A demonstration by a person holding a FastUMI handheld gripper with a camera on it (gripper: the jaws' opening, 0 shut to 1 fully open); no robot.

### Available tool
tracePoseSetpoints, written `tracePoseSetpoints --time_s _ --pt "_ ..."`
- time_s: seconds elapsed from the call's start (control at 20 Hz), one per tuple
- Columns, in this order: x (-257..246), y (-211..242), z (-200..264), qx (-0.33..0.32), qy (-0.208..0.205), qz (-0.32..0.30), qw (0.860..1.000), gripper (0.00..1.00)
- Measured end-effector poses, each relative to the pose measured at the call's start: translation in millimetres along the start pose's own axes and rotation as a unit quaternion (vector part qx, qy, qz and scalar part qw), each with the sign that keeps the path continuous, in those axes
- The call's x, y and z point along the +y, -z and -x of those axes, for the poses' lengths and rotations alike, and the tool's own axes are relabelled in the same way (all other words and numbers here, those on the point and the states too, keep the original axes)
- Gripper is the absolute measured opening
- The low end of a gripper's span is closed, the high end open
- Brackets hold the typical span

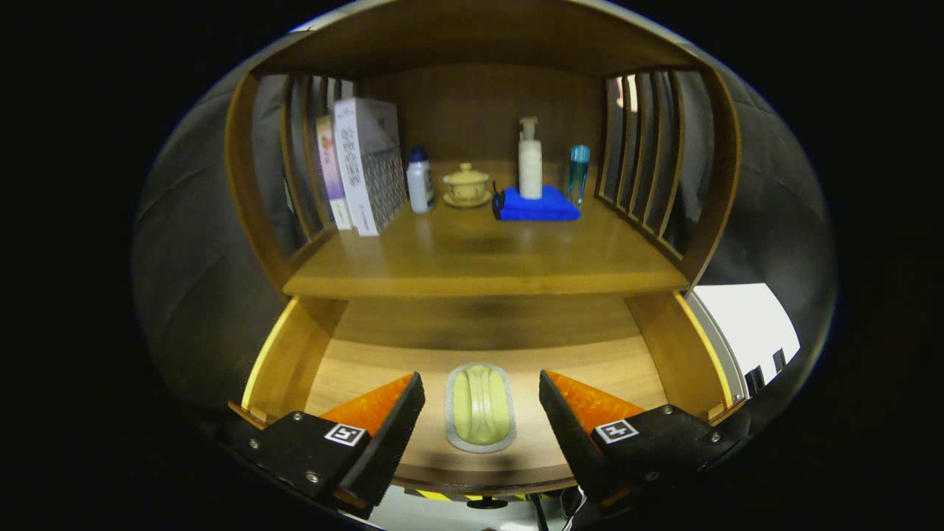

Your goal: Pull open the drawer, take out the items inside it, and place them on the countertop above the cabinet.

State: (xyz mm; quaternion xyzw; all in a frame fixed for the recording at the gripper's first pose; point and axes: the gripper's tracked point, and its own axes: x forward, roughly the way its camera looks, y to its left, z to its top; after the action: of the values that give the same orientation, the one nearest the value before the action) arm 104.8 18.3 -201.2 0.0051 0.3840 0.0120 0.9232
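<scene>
The hand-held two-finger gripper pointed forward and a little down. Its two fingers were spread wide apart, with a big gap between them. They touched nothing, and nothing was held in them. One finger sat on the left side and the other finger sat on the right side, both at the same height. The inner faces of the fingers looked toward each other. Each finger had a small square marker on its top.
</scene>
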Motion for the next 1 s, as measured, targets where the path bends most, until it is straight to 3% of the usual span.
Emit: tracePoseSetpoints --time_s 0.35,0.65,0.95,1.0 --pt "6.9 23.9 -39.9 0.094 0.002 0.02 0.995 0.95" --pt "8.6 43.0 -60.6 0.114 -0.014 -0.002 0.993 0.74" --pt "-4.9 49.4 -59.5 0.109 0.006 -0.001 0.994 0.22" --pt "-5.5 49.7 -58.7 0.107 0.007 0.0 0.994 0.19"
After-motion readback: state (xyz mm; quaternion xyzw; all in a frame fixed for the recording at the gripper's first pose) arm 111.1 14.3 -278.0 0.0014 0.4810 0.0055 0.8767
